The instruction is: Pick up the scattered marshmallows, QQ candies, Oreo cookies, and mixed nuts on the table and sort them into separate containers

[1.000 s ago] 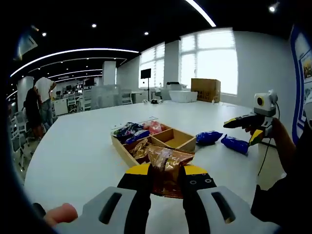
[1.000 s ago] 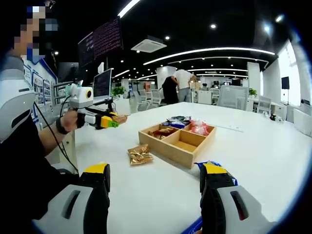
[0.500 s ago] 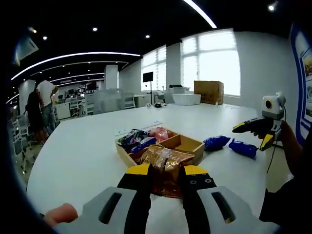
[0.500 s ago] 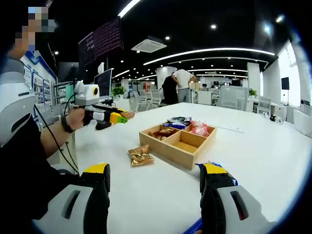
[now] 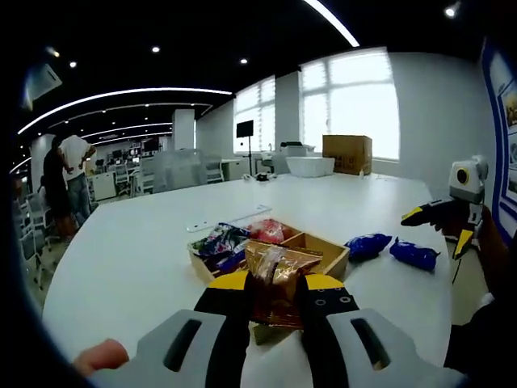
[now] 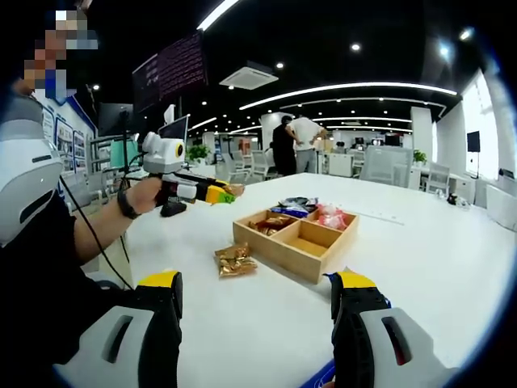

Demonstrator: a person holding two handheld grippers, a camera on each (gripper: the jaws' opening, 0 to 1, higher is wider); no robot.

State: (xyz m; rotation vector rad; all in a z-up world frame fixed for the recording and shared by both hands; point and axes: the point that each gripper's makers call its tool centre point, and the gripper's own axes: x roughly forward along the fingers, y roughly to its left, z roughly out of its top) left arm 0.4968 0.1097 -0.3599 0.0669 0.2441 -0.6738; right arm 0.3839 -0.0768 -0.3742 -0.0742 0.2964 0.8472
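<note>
Left gripper view: looks out along my left gripper [image 5: 273,284], low over the white table [image 5: 121,250], facing the far windows [image 5: 349,103]. The wooden tray [image 5: 323,252] sits just beyond my jaws, close in. My right gripper [image 5: 443,217] enters at the right edge.

Right gripper view: looks along my right gripper [image 6: 257,293] from the opposite side, facing the office interior with two people standing [image 6: 294,145] far off. Tray [image 6: 284,257] at middle distance; my left gripper [image 6: 221,194] enters from the left.

Both views share the tray and the table around it.
</note>
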